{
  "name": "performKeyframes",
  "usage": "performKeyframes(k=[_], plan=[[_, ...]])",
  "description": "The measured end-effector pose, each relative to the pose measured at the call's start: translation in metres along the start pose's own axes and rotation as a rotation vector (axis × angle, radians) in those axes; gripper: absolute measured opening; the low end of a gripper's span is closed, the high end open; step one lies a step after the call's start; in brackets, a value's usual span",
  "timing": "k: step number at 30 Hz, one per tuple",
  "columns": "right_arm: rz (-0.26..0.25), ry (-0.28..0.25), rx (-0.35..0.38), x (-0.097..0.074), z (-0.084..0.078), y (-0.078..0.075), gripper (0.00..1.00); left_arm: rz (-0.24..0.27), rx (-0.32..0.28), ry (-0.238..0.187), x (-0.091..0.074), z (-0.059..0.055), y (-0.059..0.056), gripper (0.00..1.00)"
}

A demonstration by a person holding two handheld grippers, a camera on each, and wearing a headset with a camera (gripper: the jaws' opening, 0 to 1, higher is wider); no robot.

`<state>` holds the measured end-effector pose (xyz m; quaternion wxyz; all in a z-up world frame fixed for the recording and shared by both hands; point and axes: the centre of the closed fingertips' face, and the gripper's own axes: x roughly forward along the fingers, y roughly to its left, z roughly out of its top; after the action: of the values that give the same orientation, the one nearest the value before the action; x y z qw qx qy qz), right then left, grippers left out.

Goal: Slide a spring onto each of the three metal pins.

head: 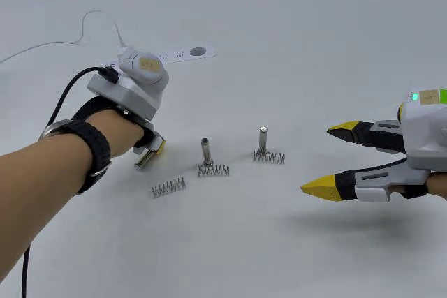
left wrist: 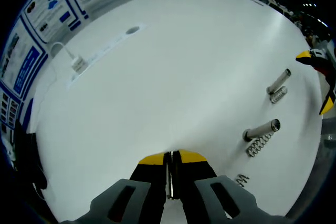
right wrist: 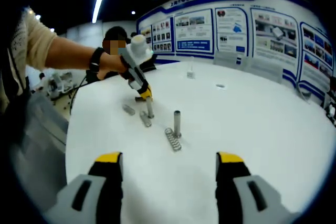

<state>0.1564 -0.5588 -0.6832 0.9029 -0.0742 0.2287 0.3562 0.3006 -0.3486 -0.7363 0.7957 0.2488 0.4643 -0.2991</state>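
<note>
Left tongs point(head: 149, 153) are nearly closed and pinch a short metal cylinder between the yellow tips; it looks like a pin, call it the held pin point(head: 144, 160). In the left gripper view the held pin point(left wrist: 169, 174) is a thin bright sliver in the slit between the jaws. The tips sit low over the tabletop point(head: 279, 47). Can't tell if the pin end touches it.

Right tongs point(head: 328, 159) are wide open with nothing in them. They hover above the tabletop, well to the right of the parts, tips pointing toward them.

Two pins stand upright on the tabletop: left pin point(head: 207, 151) and right pin point(head: 262, 138), near each other.

All three springs lie flat on the tabletop:
- first spring point(head: 168, 186): on its own, near the left tongs, on the person's side of them
- second spring point(head: 214, 170): at the foot of the left pin, touching or just beside, can't tell which
- third spring point(head: 269, 157): at the foot of the right pin, same story

Further back on the tabletop lies a white power strip point(head: 183, 53) with a white cable point(head: 84, 22) running off to the left. There is a black strap point(head: 94, 148) on the person's left wrist, and a black cable point(head: 70, 92) comes off the body of the left tongs. Posters point(right wrist: 236, 24) line the wall in the right gripper view.
</note>
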Motion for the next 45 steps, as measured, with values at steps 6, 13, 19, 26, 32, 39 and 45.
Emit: performKeyframes(k=[6, 13, 19, 26, 32, 39, 45], plan=[[-0.005, -0.006, -0.011, -0.002, 0.006, 0.0, 0.73, -0.043, -0.124, -0.063, -0.003, -0.002, 0.004, 0.06], [0.0, 0.001, -0.016, 0.0, 0.006, 0.001, 0.73, -0.049, -0.125, -0.114, -0.015, 0.003, 0.004, 0.07], [0.0, 0.001, -0.022, 0.0, 0.007, 0.002, 0.73, -0.05, -0.122, -0.139, -0.025, 0.004, 0.004, 0.07], [0.006, 0.005, -0.028, 0.001, 0.008, 0.005, 0.73, -0.056, -0.13, -0.174, -0.038, 0.001, -0.001, 0.07], [0.011, 0.005, -0.037, 0.001, 0.011, 0.007, 0.73, -0.053, -0.146, -0.193, -0.046, -0.004, 0.0, 0.07], [0.017, 0.005, -0.044, 0.002, 0.013, 0.009, 0.73, -0.056, -0.163, -0.213, -0.056, -0.009, 0.0, 0.07], [0.024, 0.008, -0.051, 0.003, 0.014, 0.012, 0.73, -0.064, -0.176, -0.231, -0.063, -0.013, -0.003, 0.07]])
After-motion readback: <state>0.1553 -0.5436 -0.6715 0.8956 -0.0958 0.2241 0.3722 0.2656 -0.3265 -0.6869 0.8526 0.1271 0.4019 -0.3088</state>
